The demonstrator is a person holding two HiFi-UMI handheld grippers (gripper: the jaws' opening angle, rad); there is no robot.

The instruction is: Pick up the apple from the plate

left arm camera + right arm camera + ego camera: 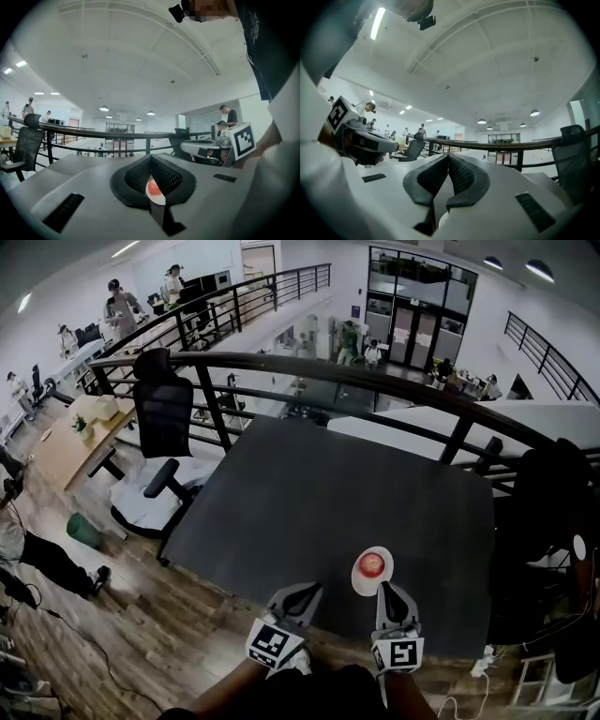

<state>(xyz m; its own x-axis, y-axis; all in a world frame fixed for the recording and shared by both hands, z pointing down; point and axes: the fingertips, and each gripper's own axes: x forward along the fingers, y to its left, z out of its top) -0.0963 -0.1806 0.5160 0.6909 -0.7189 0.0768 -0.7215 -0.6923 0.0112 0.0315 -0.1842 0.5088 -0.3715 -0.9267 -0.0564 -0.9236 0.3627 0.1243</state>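
A red apple lies on a small white plate near the front edge of the dark grey table. My right gripper is shut with nothing in it, its tip just beside the plate's near right rim. My left gripper is also shut and empty, a little to the left of the plate. In the left gripper view the jaws meet at the tip, and the apple on the plate shows through the gap beneath them. In the right gripper view the jaws touch as well.
A black railing runs behind the table. A black and white office chair stands at the table's left on the wooden floor. Another dark chair is at the right. People stand far off in the hall.
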